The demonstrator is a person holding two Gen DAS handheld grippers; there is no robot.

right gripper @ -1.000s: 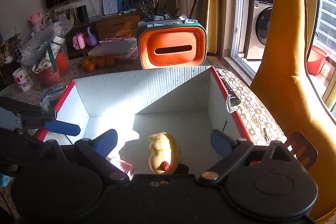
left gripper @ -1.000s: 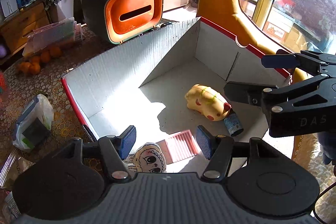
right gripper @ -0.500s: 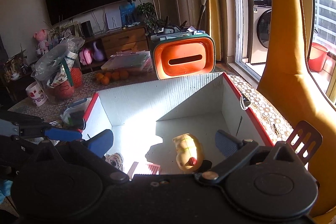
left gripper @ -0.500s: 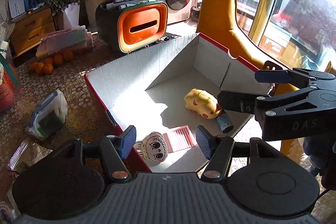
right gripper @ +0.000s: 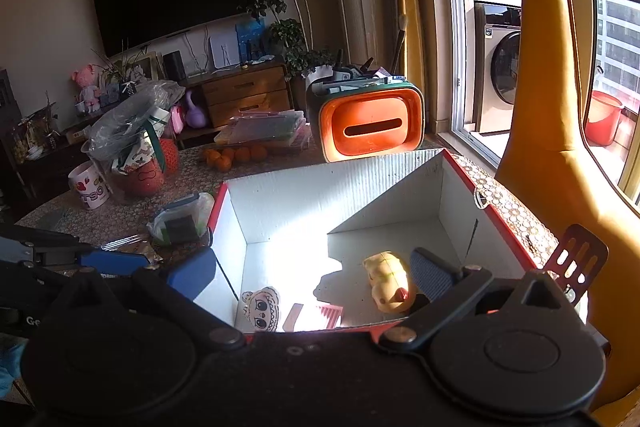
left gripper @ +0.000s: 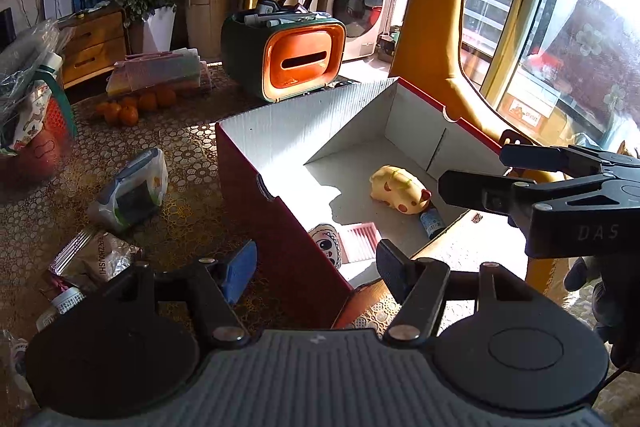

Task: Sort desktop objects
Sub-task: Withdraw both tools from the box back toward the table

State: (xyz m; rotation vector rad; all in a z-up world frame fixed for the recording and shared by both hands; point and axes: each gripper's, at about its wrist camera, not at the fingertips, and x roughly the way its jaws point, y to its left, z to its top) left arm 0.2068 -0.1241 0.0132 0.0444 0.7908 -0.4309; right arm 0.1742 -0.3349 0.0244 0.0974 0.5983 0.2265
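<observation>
A red cardboard box (left gripper: 256,163) with a white inside sits on the patterned table; it also shows in the right wrist view (right gripper: 340,195). In it lie a yellow spotted pig toy (left gripper: 400,189), a small blue tube (left gripper: 432,223), a pink ridged card (left gripper: 360,241) and a round cartoon-face badge (left gripper: 326,239). The pig (right gripper: 386,281) and the badge (right gripper: 262,309) show in the right wrist view too. My left gripper (left gripper: 316,267) is open and empty, above the box's near left wall. My right gripper (right gripper: 312,273) is open and empty over the box's near edge.
An orange and green tissue-box organiser (left gripper: 288,63) stands behind the box. Left of the box lie a bagged dark item (left gripper: 130,191), a foil packet (left gripper: 96,259), oranges (left gripper: 132,107) and a bagged red basket (left gripper: 32,119). A yellow chair back (right gripper: 560,147) rises at the right.
Both grippers have pulled back and up from the box. The left view has swung left, so the table left of the box now shows. Box contents have not moved.
</observation>
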